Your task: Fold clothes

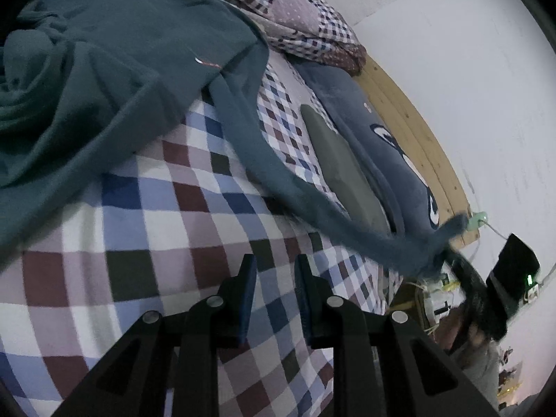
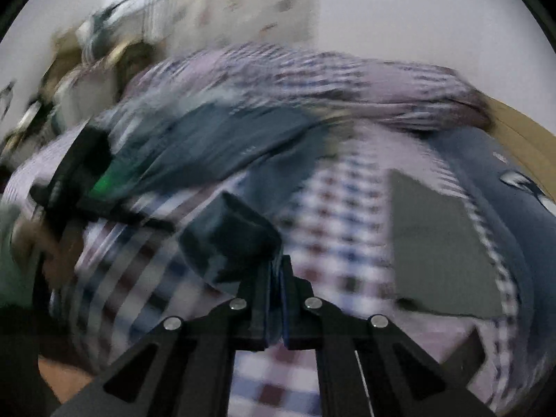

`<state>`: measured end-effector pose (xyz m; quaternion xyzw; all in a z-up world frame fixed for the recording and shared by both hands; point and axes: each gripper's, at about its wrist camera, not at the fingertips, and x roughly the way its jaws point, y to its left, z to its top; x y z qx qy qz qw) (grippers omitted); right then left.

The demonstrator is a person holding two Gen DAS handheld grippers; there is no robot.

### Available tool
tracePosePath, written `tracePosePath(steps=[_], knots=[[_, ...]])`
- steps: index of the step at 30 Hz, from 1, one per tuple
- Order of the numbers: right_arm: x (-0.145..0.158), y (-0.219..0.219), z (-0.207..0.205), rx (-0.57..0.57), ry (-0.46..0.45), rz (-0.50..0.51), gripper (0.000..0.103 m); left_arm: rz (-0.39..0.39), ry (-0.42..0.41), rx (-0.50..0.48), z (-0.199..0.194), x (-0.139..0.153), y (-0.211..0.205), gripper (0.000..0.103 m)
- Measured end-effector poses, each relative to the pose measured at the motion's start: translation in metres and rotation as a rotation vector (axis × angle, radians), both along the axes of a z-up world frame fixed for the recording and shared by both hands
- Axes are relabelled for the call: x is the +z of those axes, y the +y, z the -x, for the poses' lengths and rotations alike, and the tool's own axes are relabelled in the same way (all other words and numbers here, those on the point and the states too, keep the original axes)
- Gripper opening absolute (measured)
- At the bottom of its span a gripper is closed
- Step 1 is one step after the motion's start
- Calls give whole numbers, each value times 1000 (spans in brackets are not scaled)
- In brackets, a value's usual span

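A teal sweater [image 1: 114, 69] lies crumpled on the checked bedspread [image 1: 166, 215] at the upper left of the left wrist view. One long sleeve [image 1: 264, 160] stretches from it down to the right, where my blurred right gripper [image 1: 451, 253] holds its end off the bed's side. In the blurred right wrist view, my right gripper [image 2: 276, 278] is shut on the sleeve cuff [image 2: 229, 239], which bunches just ahead of the fingers. My left gripper [image 1: 276, 278] hovers low over the bedspread, jaws apart with nothing between them.
Checked pillows [image 1: 299, 17] are piled at the head of the bed. A dark blue plush cushion [image 1: 368, 132] and a flat grey item [image 1: 340, 163] lie along the wooden bed frame [image 1: 417, 121] by the white wall. A green plug [image 1: 479, 220] sits at the frame's end.
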<state>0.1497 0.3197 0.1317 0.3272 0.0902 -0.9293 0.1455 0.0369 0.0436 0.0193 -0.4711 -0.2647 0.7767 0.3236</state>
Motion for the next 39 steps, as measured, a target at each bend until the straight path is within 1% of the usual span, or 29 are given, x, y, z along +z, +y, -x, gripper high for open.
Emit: tracePosePath(steps=[5, 8, 11, 15, 18, 20, 25, 29, 30, 31, 35, 39], knots=[[31, 83, 25, -236, 37, 117, 1, -3, 5, 24, 3, 0, -6, 22], [40, 131, 36, -375, 46, 192, 1, -5, 7, 32, 4, 0, -8, 22], [46, 174, 38, -486, 70, 262, 1, -2, 12, 35, 3, 0, -8, 22], [59, 209, 26, -568, 135, 312, 0, -1, 16, 37, 4, 0, -8, 22], [67, 219, 21, -592, 176, 303, 0, -3, 18, 37, 4, 1, -9, 22], [65, 224, 20, -615, 177, 291, 0, -4, 19, 38, 4, 1, -10, 22], [46, 251, 20, -712, 150, 288, 0, -10, 20, 44, 4, 3, -13, 22], [34, 279, 24, -786, 124, 267, 0, -19, 25, 49, 5, 4, -17, 22], [31, 284, 27, -798, 114, 246, 0, -20, 26, 49, 5, 5, -18, 22], [28, 287, 30, -801, 97, 230, 0, -21, 28, 49, 4, 5, -19, 22], [-1, 291, 48, -799, -23, 147, 1, -19, 34, 57, 4, 8, -22, 22], [-32, 290, 47, -853, -119, 117, 3, -21, 41, 71, 2, 12, -27, 22]])
